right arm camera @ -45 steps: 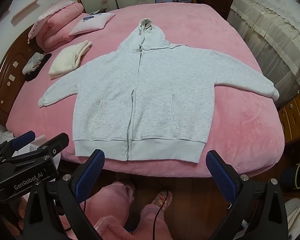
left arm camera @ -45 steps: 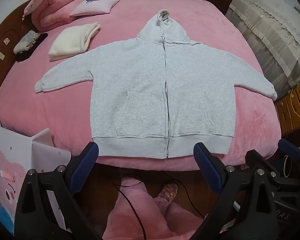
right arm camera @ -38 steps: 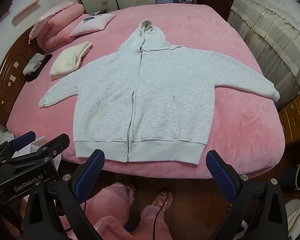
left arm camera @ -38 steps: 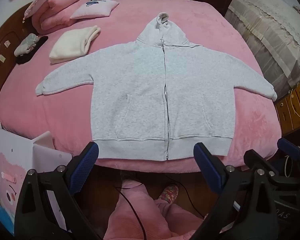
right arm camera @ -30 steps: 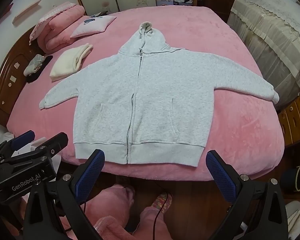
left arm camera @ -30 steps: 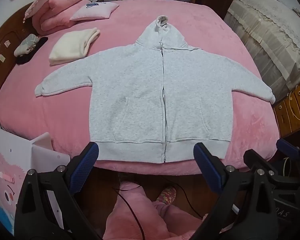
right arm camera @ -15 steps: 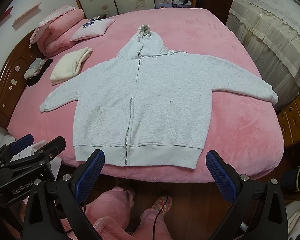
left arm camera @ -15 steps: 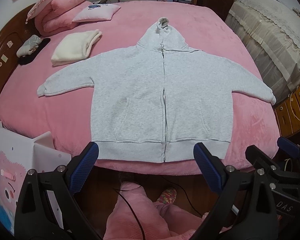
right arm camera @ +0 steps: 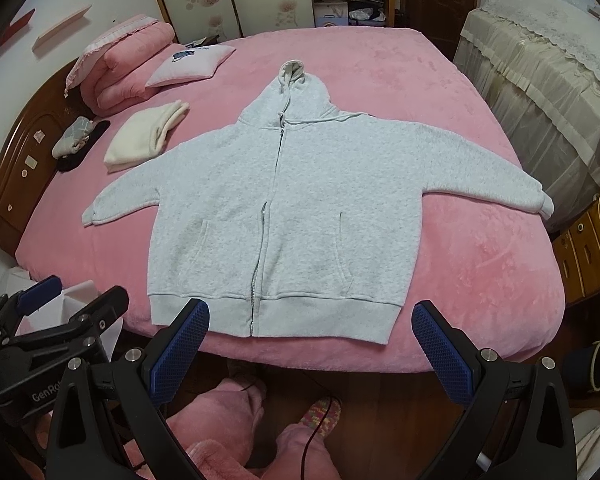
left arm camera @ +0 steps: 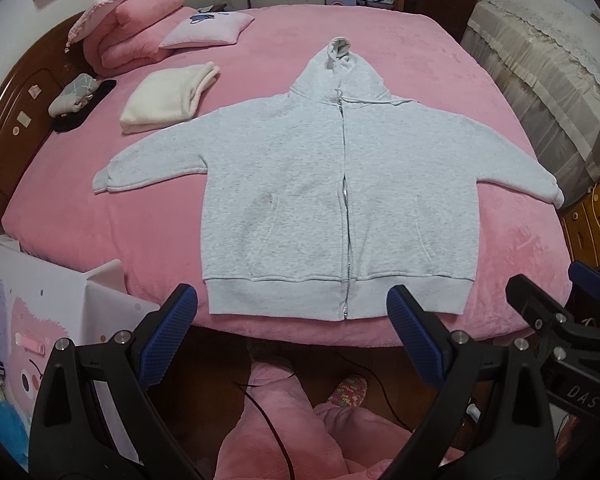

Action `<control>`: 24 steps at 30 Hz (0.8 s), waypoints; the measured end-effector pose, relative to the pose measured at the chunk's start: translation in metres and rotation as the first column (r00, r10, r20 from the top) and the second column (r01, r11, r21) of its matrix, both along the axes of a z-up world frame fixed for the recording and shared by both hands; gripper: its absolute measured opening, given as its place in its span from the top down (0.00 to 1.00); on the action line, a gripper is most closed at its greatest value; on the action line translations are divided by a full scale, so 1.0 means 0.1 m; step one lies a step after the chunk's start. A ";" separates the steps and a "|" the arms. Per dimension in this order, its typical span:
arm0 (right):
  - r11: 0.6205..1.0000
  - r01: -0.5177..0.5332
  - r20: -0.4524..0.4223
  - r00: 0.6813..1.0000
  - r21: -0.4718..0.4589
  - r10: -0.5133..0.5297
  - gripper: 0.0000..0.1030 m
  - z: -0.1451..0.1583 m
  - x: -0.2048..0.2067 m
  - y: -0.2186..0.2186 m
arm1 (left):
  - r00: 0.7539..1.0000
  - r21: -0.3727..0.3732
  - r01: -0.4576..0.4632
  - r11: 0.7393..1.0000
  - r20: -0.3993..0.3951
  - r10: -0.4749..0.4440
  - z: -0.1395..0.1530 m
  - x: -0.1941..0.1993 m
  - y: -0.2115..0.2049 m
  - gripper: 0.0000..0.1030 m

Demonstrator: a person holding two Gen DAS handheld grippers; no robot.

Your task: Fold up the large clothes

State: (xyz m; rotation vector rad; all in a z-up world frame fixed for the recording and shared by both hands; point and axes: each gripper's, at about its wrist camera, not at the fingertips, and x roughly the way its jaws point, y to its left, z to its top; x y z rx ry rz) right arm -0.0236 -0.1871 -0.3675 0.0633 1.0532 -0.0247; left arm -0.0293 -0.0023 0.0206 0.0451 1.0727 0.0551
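A light grey zip-up hoodie lies flat and face up on the pink bed, zipped, with both sleeves spread out and the hood pointing away. Its hem lies along the near edge of the bed. My left gripper hangs open in front of that hem, above the floor, holding nothing. My right gripper is open too and empty, just off the hem. In the left wrist view the right gripper shows at the right edge, and the left gripper shows at lower left in the right wrist view.
A folded cream garment, pink pillows, a small cushion and a grey-black bundle lie at the bed's far left. A white printed box stands at left. A covered cabinet and wooden drawers flank the right. A person's pink-clad legs are below.
Both grippers have risen and tilted slightly, so the hoodie and bed sit lower in view and more of the far room shows. Nothing on the bed has moved.
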 end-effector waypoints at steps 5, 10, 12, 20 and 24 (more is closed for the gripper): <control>1.000 -0.015 0.000 1.000 0.000 0.015 0.01 -0.03 0.03 0.12 | 0.999 -0.031 -0.032 0.999 0.005 0.032 0.00 -0.04 0.21 0.08; 0.999 -0.047 -0.006 0.999 -0.026 0.047 0.01 -0.09 0.12 0.34 | 0.996 -0.072 -0.082 0.994 -0.035 0.079 -0.10 0.02 0.52 0.08; 0.997 -0.064 -0.018 0.998 -0.041 0.063 0.01 -0.13 0.18 0.48 | 0.993 -0.106 -0.108 0.988 -0.065 0.102 -0.18 0.09 0.69 0.08; 0.990 -0.119 -0.087 0.990 -0.075 0.113 0.01 -0.42 0.63 1.32 | 0.967 -0.251 -0.190 0.949 -0.214 0.137 -0.70 0.56 1.62 0.08; 0.988 -0.129 -0.135 0.984 -0.084 0.117 0.00 -0.61 1.03 1.90 | 0.955 -0.275 -0.199 0.941 -0.270 0.124 -0.87 0.96 2.14 0.08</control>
